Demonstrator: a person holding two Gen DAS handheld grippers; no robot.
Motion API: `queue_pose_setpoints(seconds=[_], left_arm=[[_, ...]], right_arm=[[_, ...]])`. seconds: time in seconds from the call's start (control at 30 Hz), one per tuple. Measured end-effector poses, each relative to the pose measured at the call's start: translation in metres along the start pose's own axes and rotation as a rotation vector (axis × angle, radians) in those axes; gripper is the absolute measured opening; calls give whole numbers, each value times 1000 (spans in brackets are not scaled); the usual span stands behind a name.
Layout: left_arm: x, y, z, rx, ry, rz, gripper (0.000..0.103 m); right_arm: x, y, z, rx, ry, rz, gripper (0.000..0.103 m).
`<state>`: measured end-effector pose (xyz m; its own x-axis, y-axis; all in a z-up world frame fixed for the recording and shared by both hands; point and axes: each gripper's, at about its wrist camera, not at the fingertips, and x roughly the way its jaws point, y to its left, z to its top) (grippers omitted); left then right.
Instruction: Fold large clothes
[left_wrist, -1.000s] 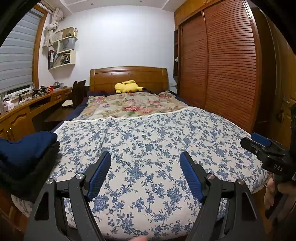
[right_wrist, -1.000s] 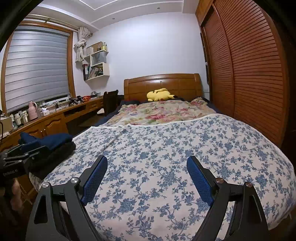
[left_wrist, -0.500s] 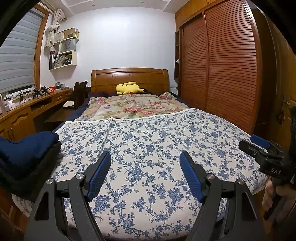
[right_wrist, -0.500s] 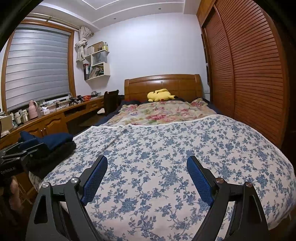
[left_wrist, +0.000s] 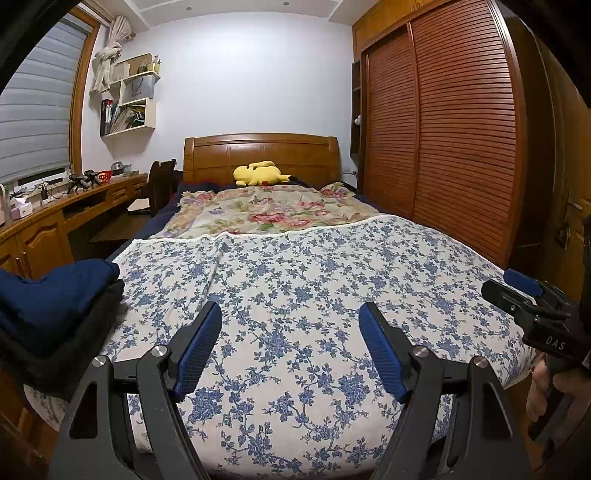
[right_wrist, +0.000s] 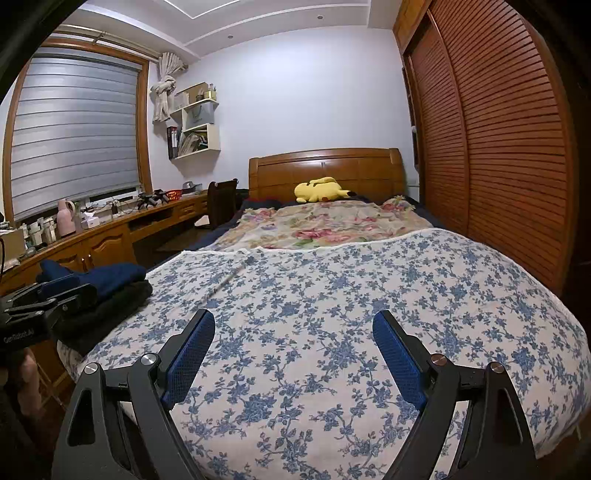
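Observation:
A folded navy garment (left_wrist: 55, 291) lies on a folded black garment (left_wrist: 62, 347) at the bed's near left corner; the stack also shows in the right wrist view (right_wrist: 110, 288). My left gripper (left_wrist: 290, 343) is open and empty above the blue-flowered sheet (left_wrist: 295, 280), right of the stack. My right gripper (right_wrist: 293, 347) is open and empty above the same sheet (right_wrist: 332, 295). The right gripper's body shows at the left wrist view's right edge (left_wrist: 532, 306), the left gripper's at the right wrist view's left edge (right_wrist: 48, 302).
A rose-patterned blanket (left_wrist: 269, 214) and a yellow plush toy (left_wrist: 258, 173) lie near the wooden headboard (left_wrist: 262, 155). A wooden desk (right_wrist: 103, 236) with small items runs along the left wall. A louvred wardrobe (left_wrist: 454, 136) stands right of the bed.
Both views have tilted up slightly, so the bed sits a little lower in frame. The grippers stay open and empty.

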<state>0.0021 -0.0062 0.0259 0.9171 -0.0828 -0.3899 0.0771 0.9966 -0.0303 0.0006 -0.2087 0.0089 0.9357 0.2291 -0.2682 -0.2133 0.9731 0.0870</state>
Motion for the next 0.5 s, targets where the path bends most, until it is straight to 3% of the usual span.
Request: queue_pose_setpoints(seconds=[0.5], left_arm=[[1,1,0,-3,0,0,77]], right_arm=[[1,-3,-1,-1,2,6,88]])
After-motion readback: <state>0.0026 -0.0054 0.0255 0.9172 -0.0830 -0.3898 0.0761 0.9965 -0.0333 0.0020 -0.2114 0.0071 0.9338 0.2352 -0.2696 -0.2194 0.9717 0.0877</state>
